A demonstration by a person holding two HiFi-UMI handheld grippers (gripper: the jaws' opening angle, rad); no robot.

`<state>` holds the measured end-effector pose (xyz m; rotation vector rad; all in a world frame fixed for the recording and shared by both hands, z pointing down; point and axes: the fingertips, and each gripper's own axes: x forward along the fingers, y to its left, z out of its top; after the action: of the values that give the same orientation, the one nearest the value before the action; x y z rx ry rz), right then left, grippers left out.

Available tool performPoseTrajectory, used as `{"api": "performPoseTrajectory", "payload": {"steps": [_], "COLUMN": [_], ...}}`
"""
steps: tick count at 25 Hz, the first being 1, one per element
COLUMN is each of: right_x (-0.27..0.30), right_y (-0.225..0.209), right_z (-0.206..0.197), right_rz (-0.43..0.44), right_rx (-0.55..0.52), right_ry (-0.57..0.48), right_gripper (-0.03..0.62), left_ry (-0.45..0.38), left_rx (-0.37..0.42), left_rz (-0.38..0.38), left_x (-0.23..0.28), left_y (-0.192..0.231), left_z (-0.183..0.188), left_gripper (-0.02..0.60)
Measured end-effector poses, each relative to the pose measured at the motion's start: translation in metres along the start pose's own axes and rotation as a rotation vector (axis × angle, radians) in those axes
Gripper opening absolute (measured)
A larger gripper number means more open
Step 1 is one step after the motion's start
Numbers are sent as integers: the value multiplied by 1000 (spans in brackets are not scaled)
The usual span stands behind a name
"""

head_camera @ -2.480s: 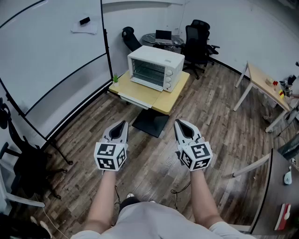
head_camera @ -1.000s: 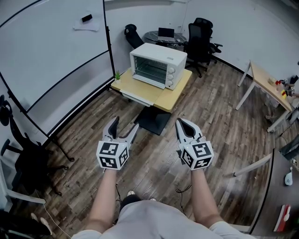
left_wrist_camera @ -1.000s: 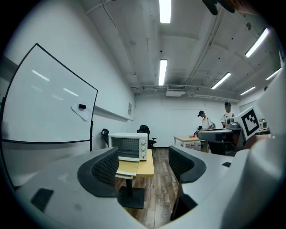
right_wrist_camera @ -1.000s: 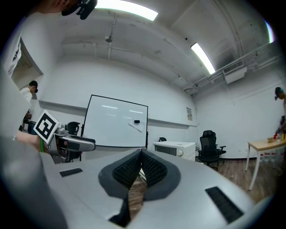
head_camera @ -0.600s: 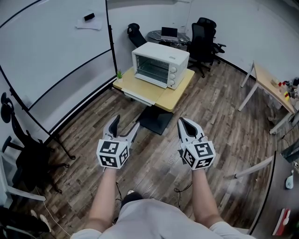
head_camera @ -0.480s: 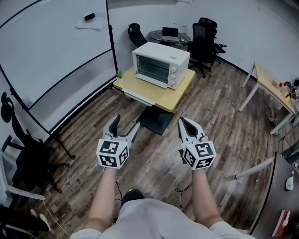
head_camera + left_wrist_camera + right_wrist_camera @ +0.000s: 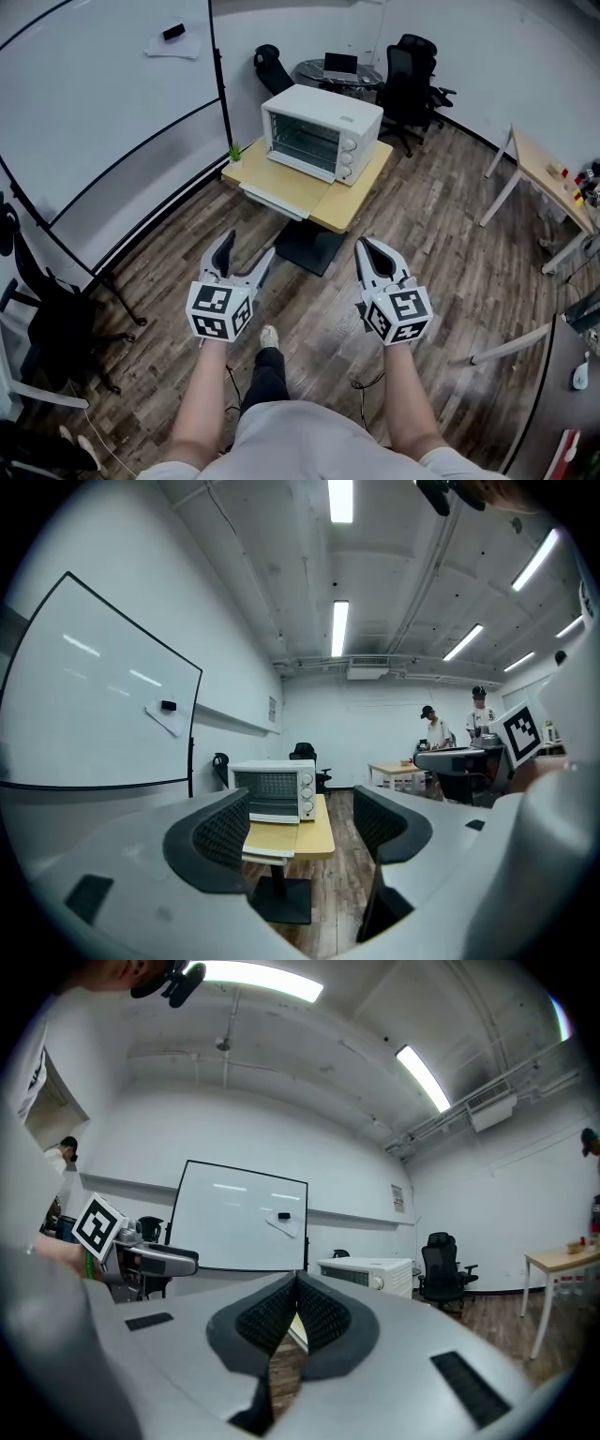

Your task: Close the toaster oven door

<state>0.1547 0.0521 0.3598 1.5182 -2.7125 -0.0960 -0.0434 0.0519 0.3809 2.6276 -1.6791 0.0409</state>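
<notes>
Two grippers are held out side by side above the wooden floor (image 7: 441,253), well short of the toaster oven (image 7: 323,134) and touching nothing. The left gripper (image 7: 246,251) has its jaws spread wide; in its own view (image 7: 298,822) only the distant room shows in the gap between the ribbed pads (image 7: 223,832), with the toaster oven (image 7: 274,792) framed right there. The right gripper (image 7: 367,248) has its jaws pressed together along their length (image 7: 295,1288) and nothing is caught between them. Each gripper carries its marker cube (image 7: 217,312) near the wrist, and the person's bare forearms run back from them; one shoe (image 7: 268,336) shows on the floor between the arms. Ahead, the white toaster oven stands at the far end of a tan table (image 7: 352,202), its front turned toward the whiteboard (image 7: 94,112) side, with knobs down its right edge. From here I cannot tell whether its door is open or shut. A flat white panel (image 7: 272,199) lies along the table's near-left edge. Behind the table are black office chairs (image 7: 403,80) and a laptop (image 7: 337,67) on a round table. Two people (image 7: 436,726) stand far off in the left gripper view.
</notes>
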Motion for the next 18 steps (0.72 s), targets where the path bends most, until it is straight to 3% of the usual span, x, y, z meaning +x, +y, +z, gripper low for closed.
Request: {"api": "performPoseTrajectory", "payload": {"steps": [7,18], "right_x": [57,193], "right_y": [-26,-59], "right_z": [-9,-15], "right_rz": [-25,-81], "right_rx": [-5,-27], "right_ry": [10,59], "right_gripper": [0,0], "left_ry": [-3,-2], "left_rx": [1,-11], "left_rz": [-35,-110], "left_x": [59,178], "left_y": [31,126], "left_z": [-8,-10], "left_gripper": [321,321]}}
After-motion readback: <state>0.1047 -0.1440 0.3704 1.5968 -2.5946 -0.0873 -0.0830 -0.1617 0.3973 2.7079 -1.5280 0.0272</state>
